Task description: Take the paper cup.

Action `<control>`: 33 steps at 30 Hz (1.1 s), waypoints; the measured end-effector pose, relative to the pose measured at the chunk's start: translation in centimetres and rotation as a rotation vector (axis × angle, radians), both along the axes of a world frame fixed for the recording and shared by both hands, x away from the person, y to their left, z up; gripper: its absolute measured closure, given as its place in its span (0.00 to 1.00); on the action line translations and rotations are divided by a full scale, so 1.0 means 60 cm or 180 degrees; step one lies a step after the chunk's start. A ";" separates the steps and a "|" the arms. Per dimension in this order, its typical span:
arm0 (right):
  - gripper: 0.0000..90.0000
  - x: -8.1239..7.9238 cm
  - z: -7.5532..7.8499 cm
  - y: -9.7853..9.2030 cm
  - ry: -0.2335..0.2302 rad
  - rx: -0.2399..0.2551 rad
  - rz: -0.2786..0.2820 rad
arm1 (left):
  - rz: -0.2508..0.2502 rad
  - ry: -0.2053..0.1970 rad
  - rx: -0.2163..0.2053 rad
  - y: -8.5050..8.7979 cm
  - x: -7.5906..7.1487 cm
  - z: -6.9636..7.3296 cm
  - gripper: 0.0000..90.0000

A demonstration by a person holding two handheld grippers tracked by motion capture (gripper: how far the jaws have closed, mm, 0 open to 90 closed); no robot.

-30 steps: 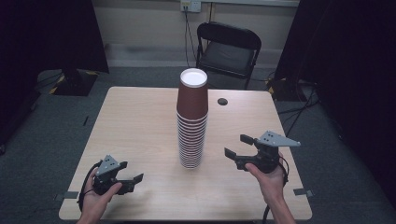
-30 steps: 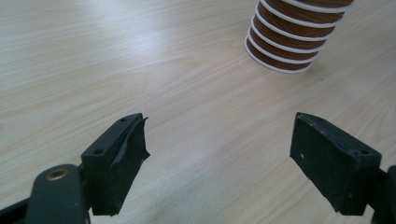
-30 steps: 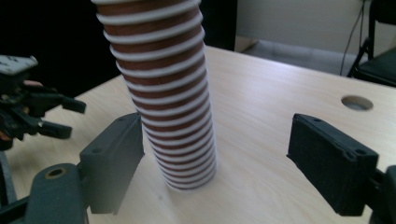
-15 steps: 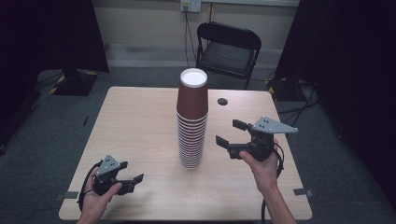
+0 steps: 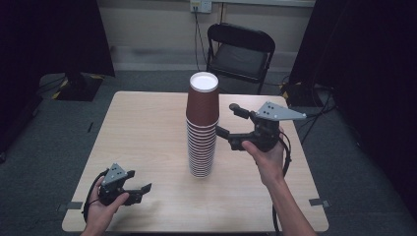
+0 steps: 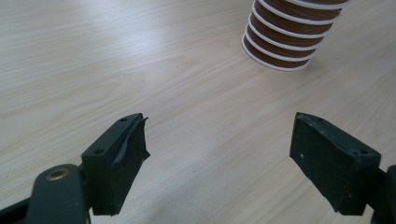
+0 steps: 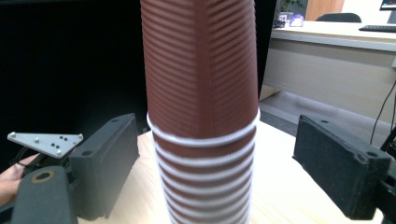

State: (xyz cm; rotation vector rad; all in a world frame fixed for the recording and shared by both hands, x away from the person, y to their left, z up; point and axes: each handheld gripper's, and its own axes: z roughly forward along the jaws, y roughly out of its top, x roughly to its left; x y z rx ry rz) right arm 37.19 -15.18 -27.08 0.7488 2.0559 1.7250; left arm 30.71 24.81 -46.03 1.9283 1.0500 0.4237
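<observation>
Left gripper (image 5: 139,189): low at the table's (image 5: 147,128) near left corner, jaws apart and empty. Centre: stack of cups (image 5: 201,128), upside down, standing mid-table. Right gripper (image 5: 224,119): raised beside the stack's upper part, jaws just opened wider and not touching it. Step in hand, apparently: approaching the top cup (image 7: 201,65). Next: close squarely on that cup alone, then lift straight up.

Rectangular table (image 5: 147,128), light wood-grain laminate top, rounded corners. Standing on it, near the middle: one tall upright stack of ribbed brown paper cups with white rims (image 5: 201,128), nested upside down. Near the front-left corner: left gripper (image 5: 140,189), black, two-jaw, low at the tabletop.
</observation>
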 end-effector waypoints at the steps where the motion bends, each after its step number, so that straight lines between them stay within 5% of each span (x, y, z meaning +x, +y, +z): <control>1: 0.15 0.000 0.000 0.000 0.0000 0.0000 0.0000 | 0.0000 0.0000 0.0000 0.000 0.000 0.000 0.20; 21: 0.14 0.048 0.046 0.064 -0.0034 0.0020 0.0181 | -0.0011 0.0015 -0.0002 0.000 0.000 0.000 0.20; 33: 0.12 0.081 0.032 0.098 0.0041 -0.0058 0.0224 | -0.0003 0.0018 -0.0017 0.004 0.000 0.000 0.21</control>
